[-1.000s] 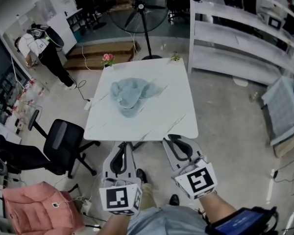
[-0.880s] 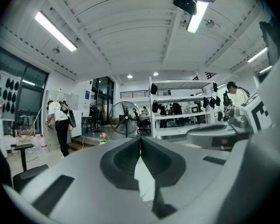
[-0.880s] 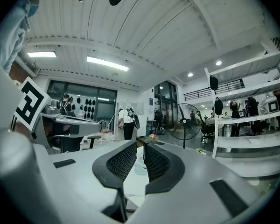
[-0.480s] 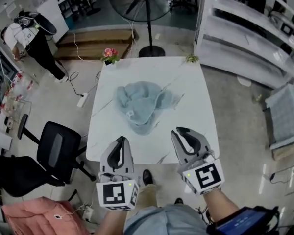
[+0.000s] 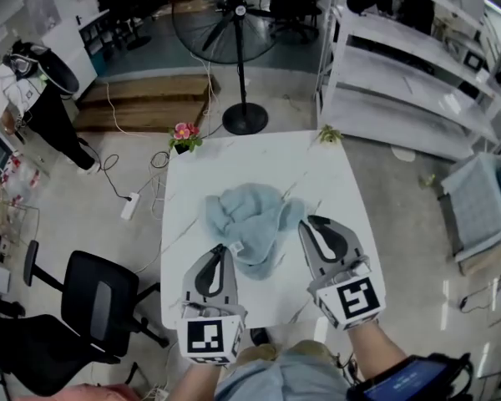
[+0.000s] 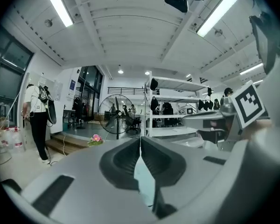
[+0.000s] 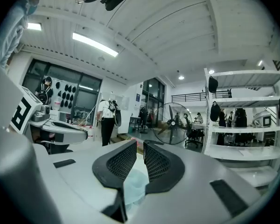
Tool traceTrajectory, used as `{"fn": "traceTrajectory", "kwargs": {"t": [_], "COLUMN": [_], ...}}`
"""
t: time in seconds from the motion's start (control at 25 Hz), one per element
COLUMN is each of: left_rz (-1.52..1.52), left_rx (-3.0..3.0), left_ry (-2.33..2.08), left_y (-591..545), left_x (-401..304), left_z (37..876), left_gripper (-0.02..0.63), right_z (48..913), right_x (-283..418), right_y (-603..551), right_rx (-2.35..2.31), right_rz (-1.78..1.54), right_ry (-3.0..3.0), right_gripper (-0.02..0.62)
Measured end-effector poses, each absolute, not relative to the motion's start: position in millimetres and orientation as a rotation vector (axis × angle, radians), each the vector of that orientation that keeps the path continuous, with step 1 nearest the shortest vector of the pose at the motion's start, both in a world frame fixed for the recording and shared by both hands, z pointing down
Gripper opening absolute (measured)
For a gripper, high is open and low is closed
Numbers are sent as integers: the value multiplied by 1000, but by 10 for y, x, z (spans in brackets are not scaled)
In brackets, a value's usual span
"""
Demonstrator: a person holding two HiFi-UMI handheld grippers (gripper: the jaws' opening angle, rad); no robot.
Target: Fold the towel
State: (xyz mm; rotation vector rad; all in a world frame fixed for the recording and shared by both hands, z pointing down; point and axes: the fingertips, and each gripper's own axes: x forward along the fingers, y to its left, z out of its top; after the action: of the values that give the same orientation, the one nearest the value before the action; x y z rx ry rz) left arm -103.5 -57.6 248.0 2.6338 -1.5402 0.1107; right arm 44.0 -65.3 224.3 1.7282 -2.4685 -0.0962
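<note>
Glossy grey floor (image 5: 401,215); white marbled table (image 5: 342,182); black office chair (image 5: 100,289); pedestal fan (image 5: 240,11); white shelving (image 5: 401,78); wooden platform (image 5: 142,103); ceiling strip lights (image 6: 58,6).

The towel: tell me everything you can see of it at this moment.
The towel is pale blue-green, soft terry-looking cloth. It lies crumpled and unfolded in a loose heap near the middle of the white marble-look table. A small white tag shows by its near edge. The left gripper and right gripper hang at its near side. Neither holds it, and whether they touch it cannot be told.
</note>
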Motion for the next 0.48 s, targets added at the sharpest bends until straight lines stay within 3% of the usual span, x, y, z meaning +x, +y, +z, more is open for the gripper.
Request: {"fn": "traceTrajectory", "kwargs": {"t": [0.4, 0.48], "left_rz": [228, 277], "left_rx": [2643, 2627], "left_ry": [-1397, -1341], "left_y": [-898, -951], "left_x": [-691, -567], "left_z": [2820, 3038], "left_gripper": [14, 99], "right_z": [2427, 2600], "right_x": [746, 814], "right_y": [-1083, -1180], "right_rx": [1747, 1724], "right_rz": [-41, 3], "right_ry": [-2409, -2407], "right_gripper": [61, 67]}}
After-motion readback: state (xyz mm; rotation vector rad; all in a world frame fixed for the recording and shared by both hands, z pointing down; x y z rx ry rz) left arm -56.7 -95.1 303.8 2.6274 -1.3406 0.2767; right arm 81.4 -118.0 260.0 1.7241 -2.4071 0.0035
